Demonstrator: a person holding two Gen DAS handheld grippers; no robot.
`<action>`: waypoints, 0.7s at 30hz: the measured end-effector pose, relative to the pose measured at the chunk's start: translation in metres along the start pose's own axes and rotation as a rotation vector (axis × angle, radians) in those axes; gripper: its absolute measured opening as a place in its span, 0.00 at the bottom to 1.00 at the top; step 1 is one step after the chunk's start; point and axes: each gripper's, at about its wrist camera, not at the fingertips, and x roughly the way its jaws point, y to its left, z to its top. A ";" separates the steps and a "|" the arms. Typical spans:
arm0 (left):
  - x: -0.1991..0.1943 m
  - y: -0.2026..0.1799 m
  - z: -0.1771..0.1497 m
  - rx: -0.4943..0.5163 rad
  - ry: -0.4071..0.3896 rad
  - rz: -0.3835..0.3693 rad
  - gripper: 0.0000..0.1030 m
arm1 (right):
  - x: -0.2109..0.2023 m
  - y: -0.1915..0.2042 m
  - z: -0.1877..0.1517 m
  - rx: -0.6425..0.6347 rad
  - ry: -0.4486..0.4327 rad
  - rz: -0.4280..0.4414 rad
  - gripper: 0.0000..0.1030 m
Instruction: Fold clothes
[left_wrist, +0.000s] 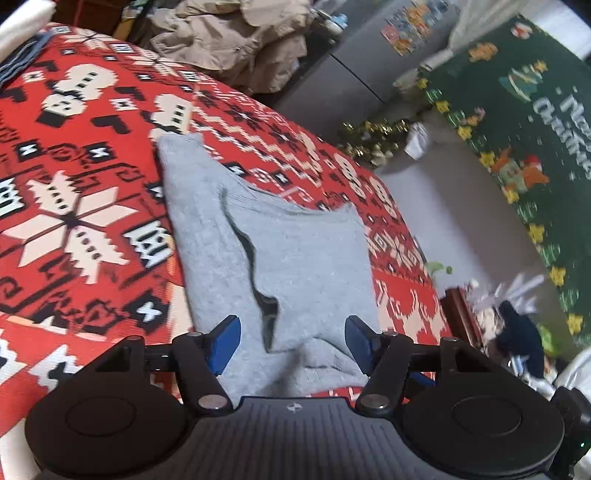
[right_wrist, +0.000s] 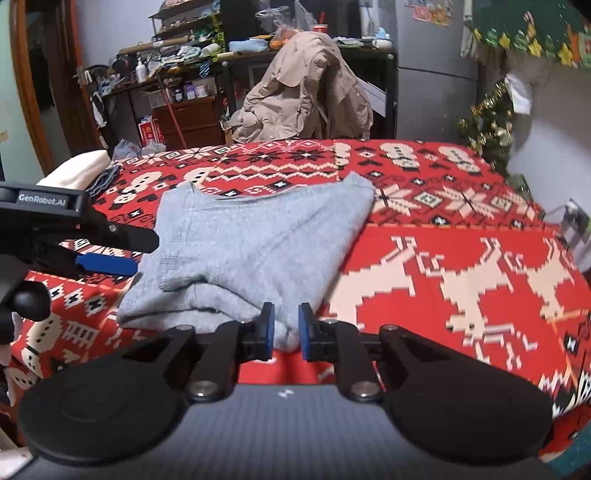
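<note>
Right wrist view: grey garment (right_wrist: 255, 243) lies partly folded near bed (right_wrist: 461, 295) front edge; right gripper (right_wrist: 286, 326) narrow, pinching its near corner. Left gripper (left_wrist: 291, 341) wide above it. More folds likely remain.

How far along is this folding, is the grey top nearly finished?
Partway, it seems. The grey garment already lies doubled over on the red patterned blanket, with one layer overlapping another. In hand: the right gripper pinches its near corner, while the left gripper is open around the near edge. Left: probably another fold, then setting it beside the white folded cloth.
</note>
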 end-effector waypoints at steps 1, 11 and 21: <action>0.001 -0.001 0.000 0.004 0.003 0.005 0.59 | -0.001 0.000 -0.002 -0.004 -0.001 -0.001 0.15; 0.007 -0.008 -0.001 0.024 0.019 0.040 0.02 | 0.018 0.017 -0.005 -0.198 0.048 -0.073 0.06; -0.011 -0.006 0.012 -0.014 -0.005 -0.022 0.03 | 0.017 0.025 -0.009 -0.316 0.057 -0.100 0.09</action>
